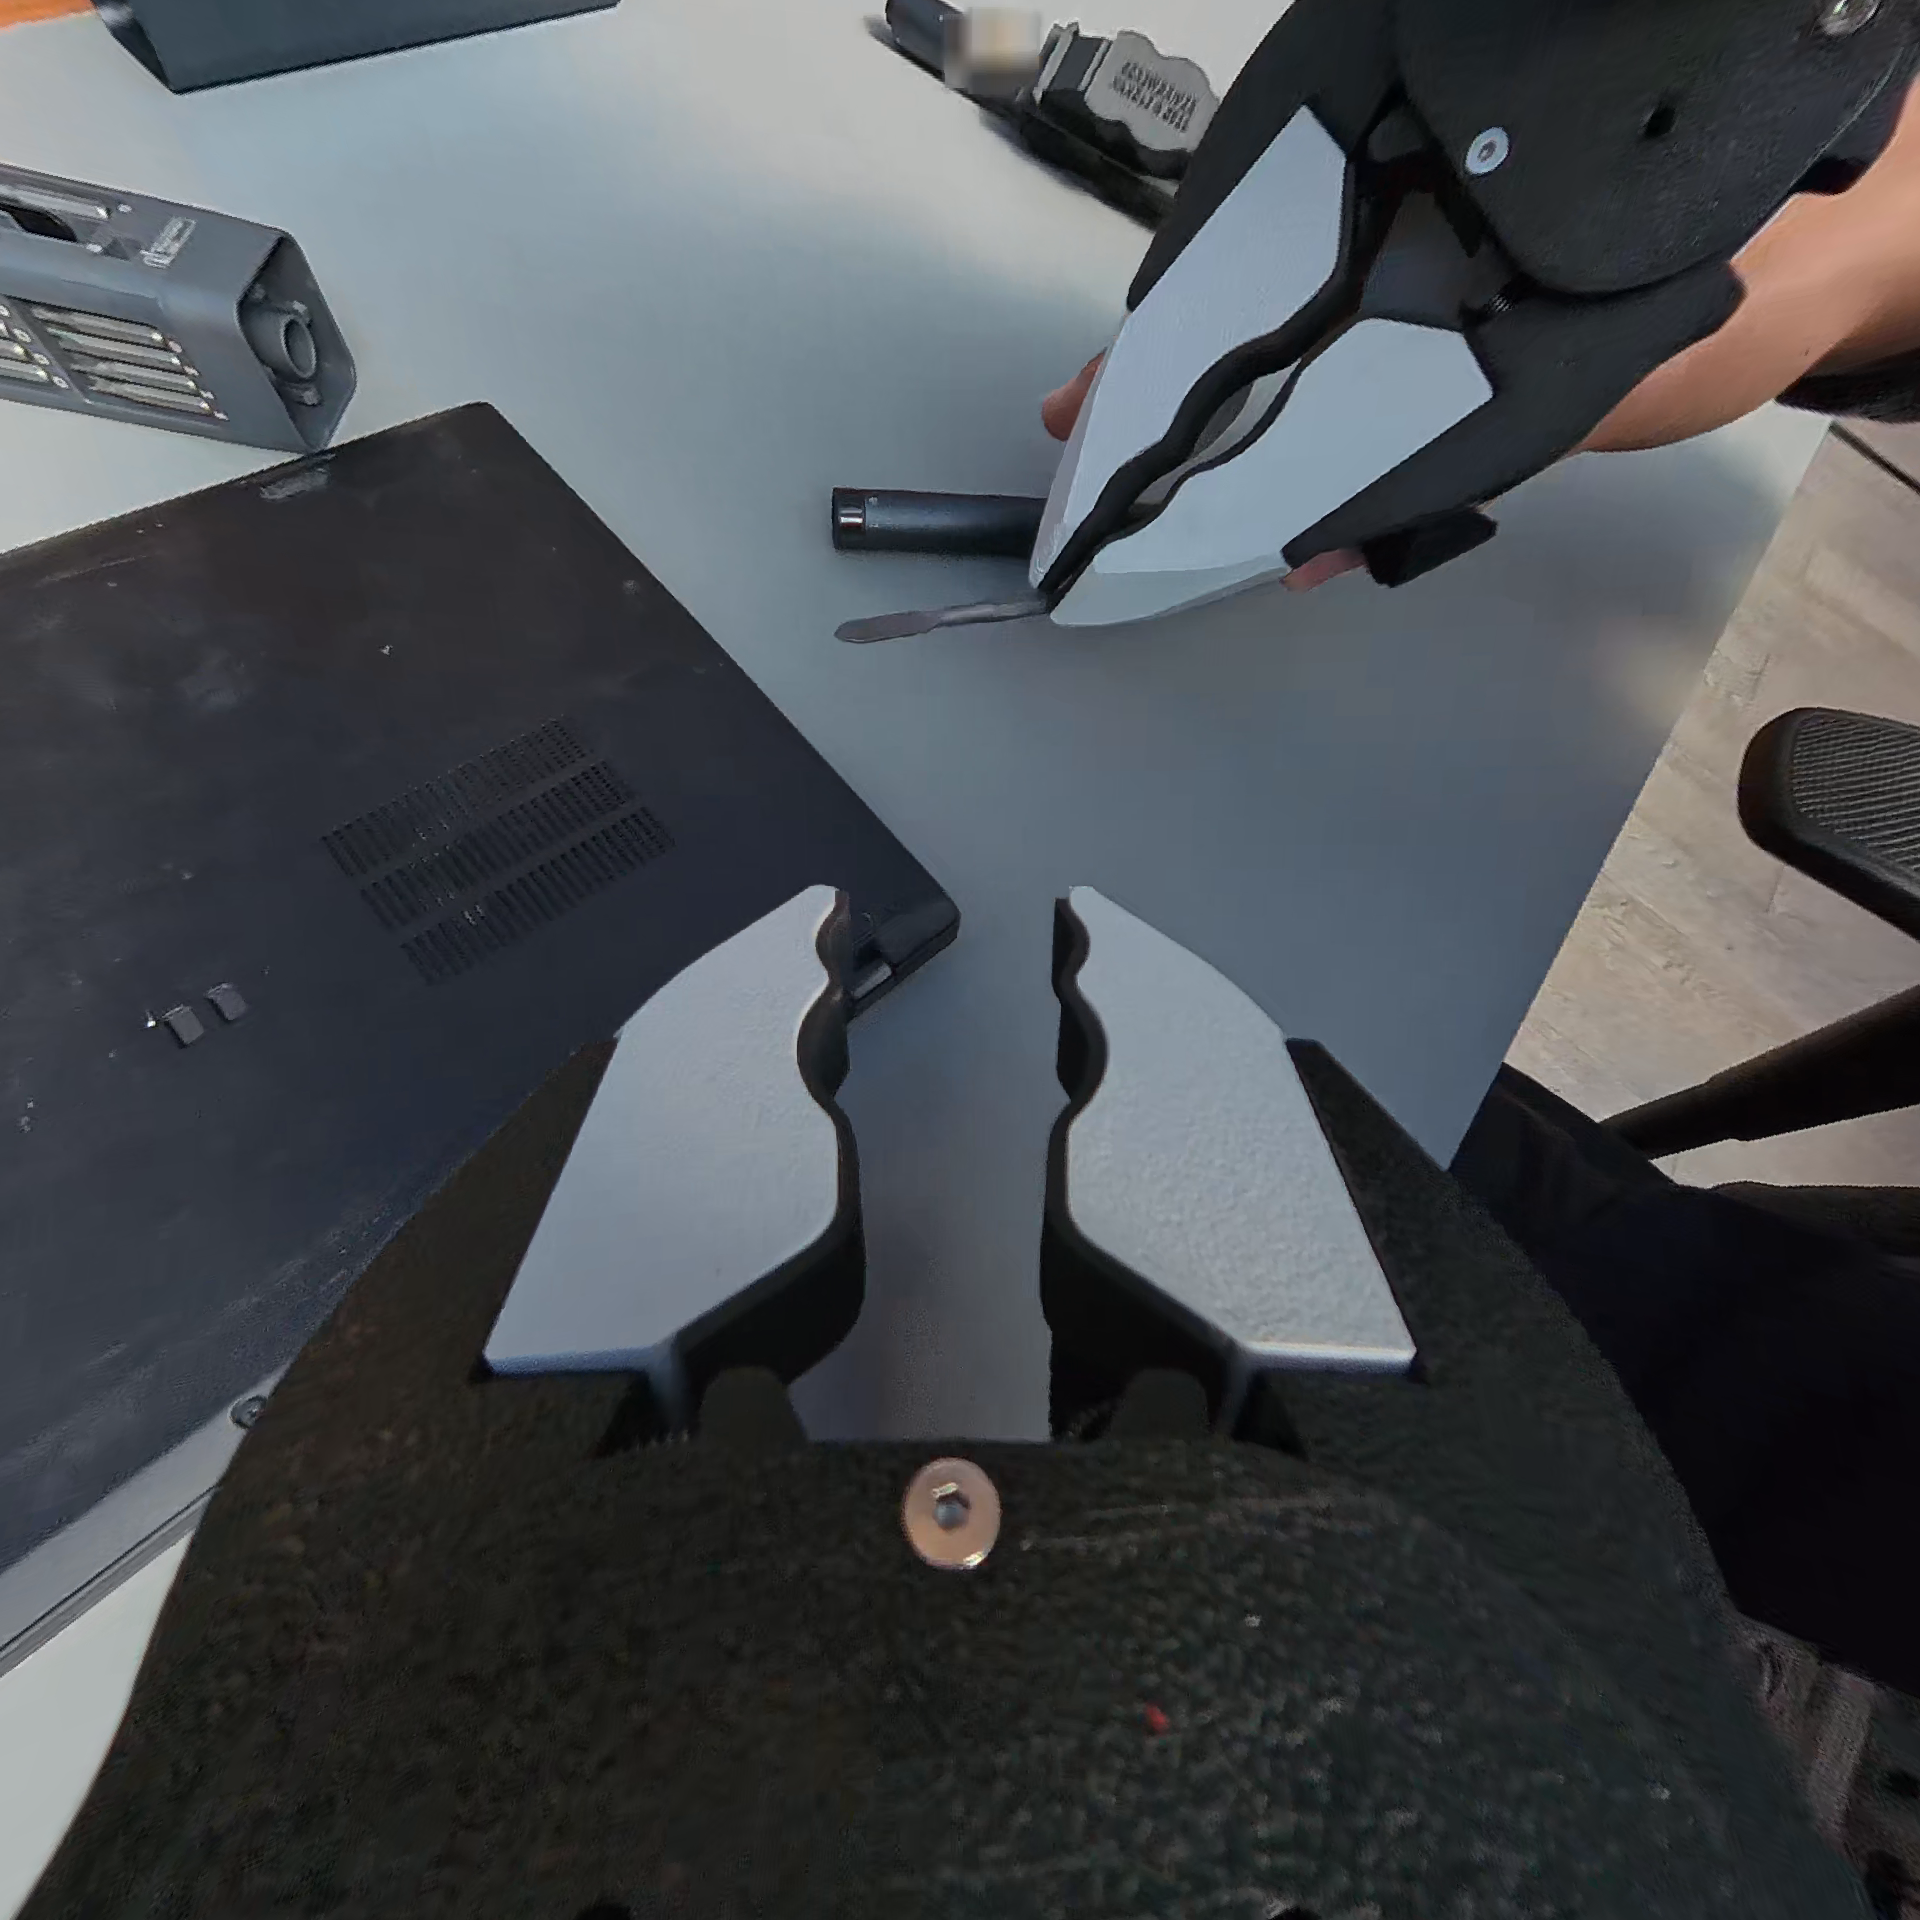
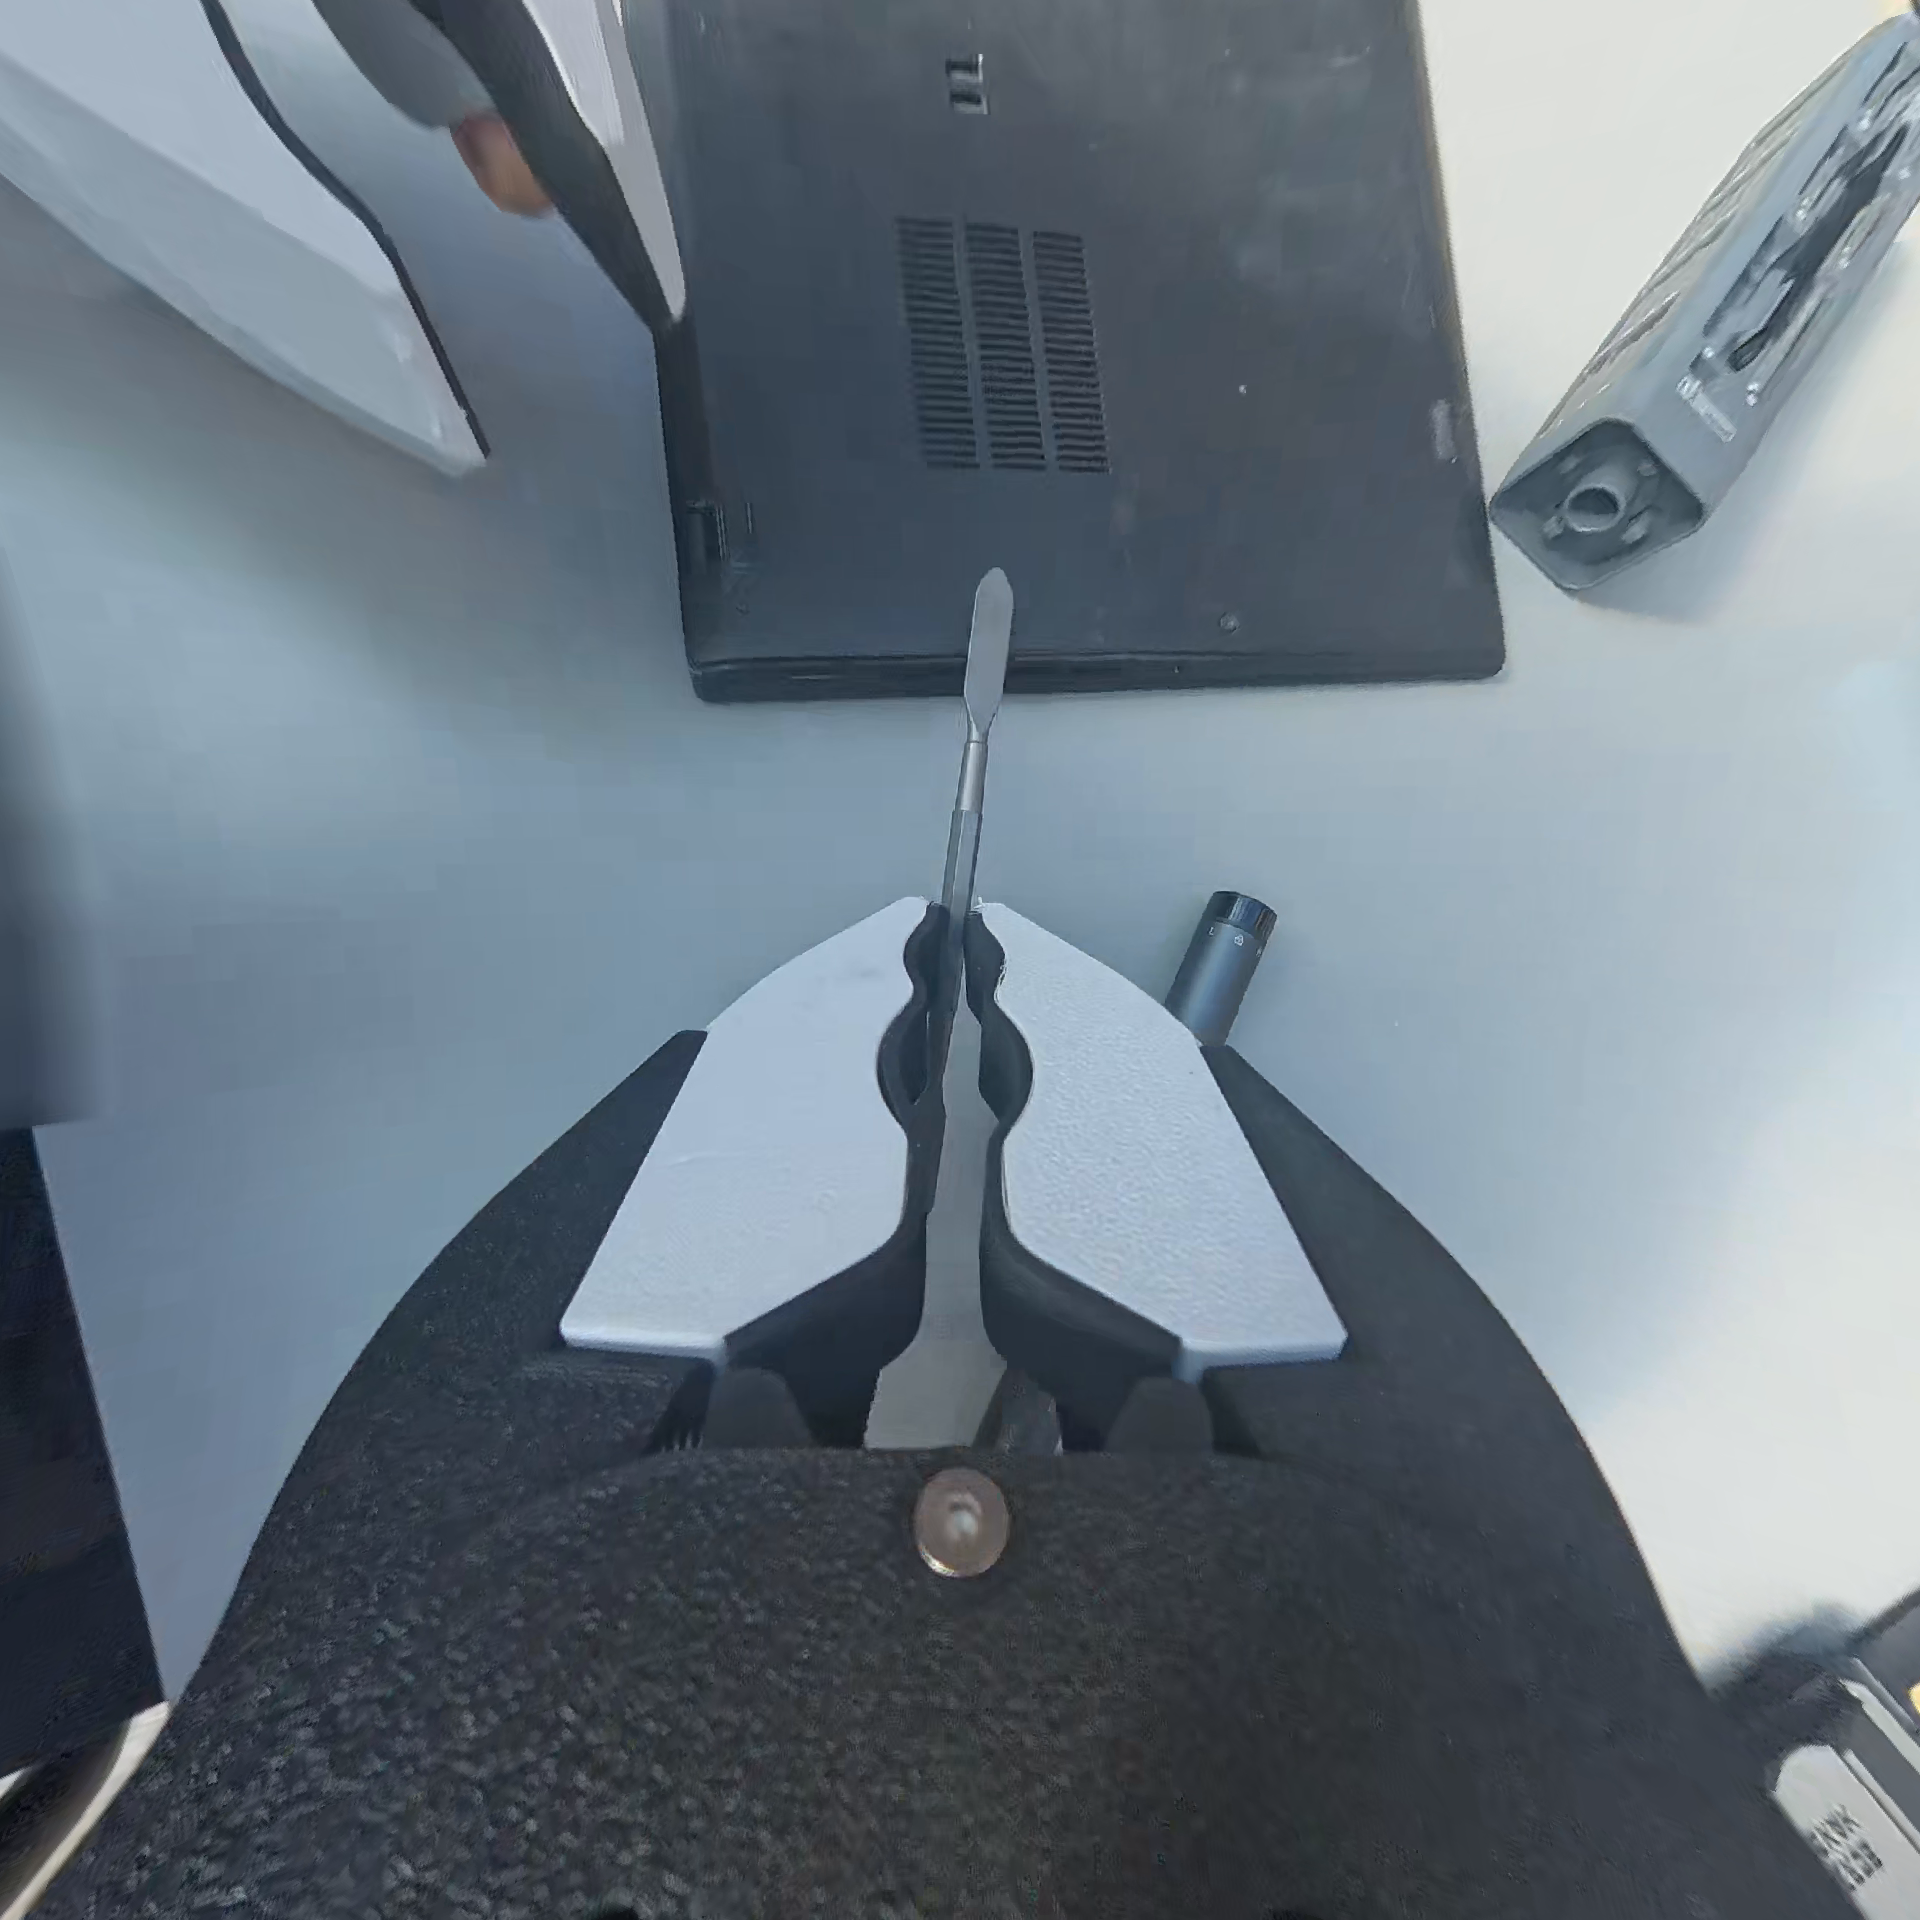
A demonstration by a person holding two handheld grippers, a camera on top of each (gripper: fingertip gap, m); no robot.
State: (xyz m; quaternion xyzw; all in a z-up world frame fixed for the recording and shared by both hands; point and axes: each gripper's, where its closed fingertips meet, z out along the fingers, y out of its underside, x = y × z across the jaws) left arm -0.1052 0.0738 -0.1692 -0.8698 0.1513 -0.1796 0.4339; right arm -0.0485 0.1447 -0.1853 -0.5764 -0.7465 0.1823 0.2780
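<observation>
Gripping a spudger (image 2: pixel 982 665), right tongs (image 2: pixel 951 914) near the laptop's (image 2: pixel 1195 436) edge.

A pale grey-white table (image 1: pixel 1195 831) fills most of both views, lit softly and evenly, with a faint shadow. Past its right edge lies a light, mottled floor (image 1: pixel 1683 810), where a black office chair (image 1: pixel 1839 790) with a mesh-textured armrest stands

Both views are evenly and brightly lit by cool, diffuse light. Soft shadows are cast on the pale surface (image 1: pixel 1195 831) beneath the grippers. Straight edges are bowed toward the frame borders by wide-angle distortion. The left gripper (image 2: pixel 561 384) is smeared by motion blur in the right wrist view.
</observation>
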